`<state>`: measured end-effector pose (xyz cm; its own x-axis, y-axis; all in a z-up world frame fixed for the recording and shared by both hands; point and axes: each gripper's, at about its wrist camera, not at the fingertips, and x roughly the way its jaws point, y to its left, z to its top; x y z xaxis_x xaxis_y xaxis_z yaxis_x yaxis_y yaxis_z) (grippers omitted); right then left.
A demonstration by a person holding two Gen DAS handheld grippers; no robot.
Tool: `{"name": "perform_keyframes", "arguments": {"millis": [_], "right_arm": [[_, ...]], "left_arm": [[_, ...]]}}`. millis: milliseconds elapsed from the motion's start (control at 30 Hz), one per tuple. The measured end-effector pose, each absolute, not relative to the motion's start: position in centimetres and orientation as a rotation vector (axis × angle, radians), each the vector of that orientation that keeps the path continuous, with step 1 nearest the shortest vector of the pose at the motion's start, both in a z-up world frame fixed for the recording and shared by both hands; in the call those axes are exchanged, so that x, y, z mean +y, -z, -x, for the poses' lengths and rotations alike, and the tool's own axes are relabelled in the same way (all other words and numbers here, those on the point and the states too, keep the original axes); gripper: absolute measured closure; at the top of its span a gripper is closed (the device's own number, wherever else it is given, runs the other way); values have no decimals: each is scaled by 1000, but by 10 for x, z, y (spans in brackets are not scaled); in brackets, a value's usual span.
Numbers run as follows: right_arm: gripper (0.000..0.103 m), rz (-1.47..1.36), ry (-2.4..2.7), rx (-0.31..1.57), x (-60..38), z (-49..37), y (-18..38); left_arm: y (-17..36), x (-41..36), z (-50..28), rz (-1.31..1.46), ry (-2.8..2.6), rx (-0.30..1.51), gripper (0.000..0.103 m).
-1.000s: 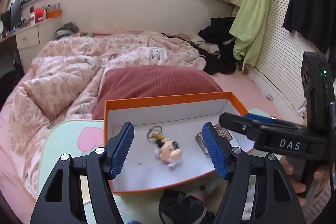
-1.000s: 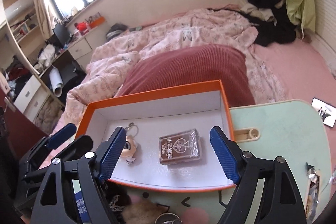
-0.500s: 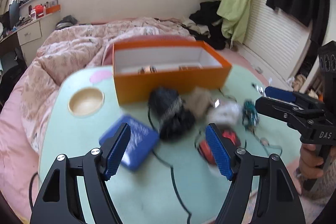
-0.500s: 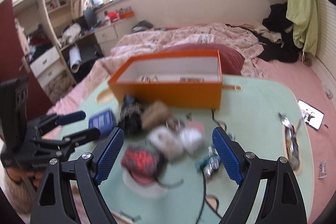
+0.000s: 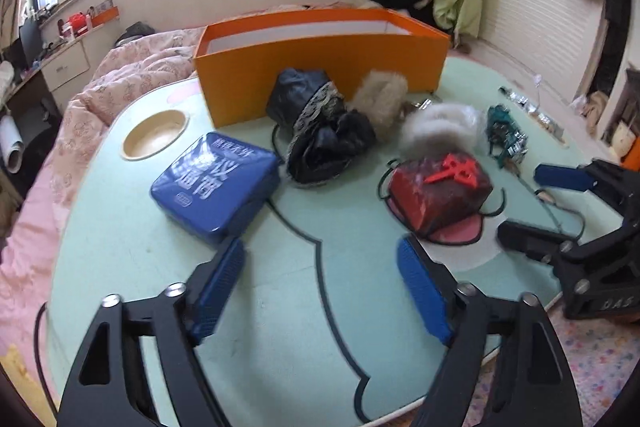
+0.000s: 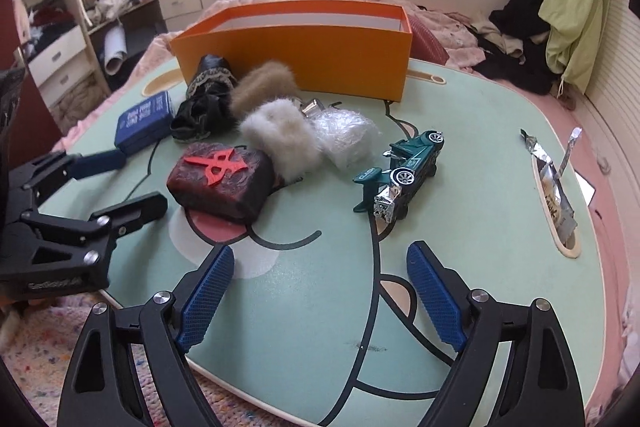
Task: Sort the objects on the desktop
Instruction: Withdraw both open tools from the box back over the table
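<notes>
Both grippers have pulled back from over the orange box [image 6: 296,55]; a second ago they looked down into it, now only its outer wall shows. Mint-green table [image 6: 320,307] carries everything. Landmark: the orange box, at the table's far edge, upright, open top. Blue tin [image 5: 216,183] near the box's left front corner, flat on the table. Black lace-trimmed cloth bundle [image 5: 320,131] touching the box's front wall. Tan fur piece [image 6: 264,87] against the box front, beside the bundle. White fur piece [image 6: 280,139] in front of the tan one. Dark red block with a red emblem [image 6: 220,183] well in front of the box. Green toy car [image 6: 404,175] off the box's right front corner, apart from the rest. Left gripper [image 5: 320,287] jaws opening, wide, nothing between them. Right gripper [image 6: 320,299] jaws opening, wide, empty too.
</notes>
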<state>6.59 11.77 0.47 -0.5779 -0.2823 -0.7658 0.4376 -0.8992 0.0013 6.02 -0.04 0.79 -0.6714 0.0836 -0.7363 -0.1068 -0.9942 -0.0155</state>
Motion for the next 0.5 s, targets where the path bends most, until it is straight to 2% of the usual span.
{"name": "perform_keyframes", "arguments": {"millis": [33, 67, 267, 500], "right_arm": [[0, -1166, 2459, 272, 116, -64, -3], [0, -1174, 2461, 271, 117, -64, -1], [0, -1176, 2502, 206, 126, -62, -1], [0, -1125, 2565, -128, 171, -57, -7]], "left_arm": [[-6, 1, -59, 1224, -2771, 60, 7], [-5, 1, -59, 1229, -2765, 57, 0], [-2, 1, -63, 1192, -2759, 69, 0], [-2, 3, -64, 1181, -2759, 70, 0]]}}
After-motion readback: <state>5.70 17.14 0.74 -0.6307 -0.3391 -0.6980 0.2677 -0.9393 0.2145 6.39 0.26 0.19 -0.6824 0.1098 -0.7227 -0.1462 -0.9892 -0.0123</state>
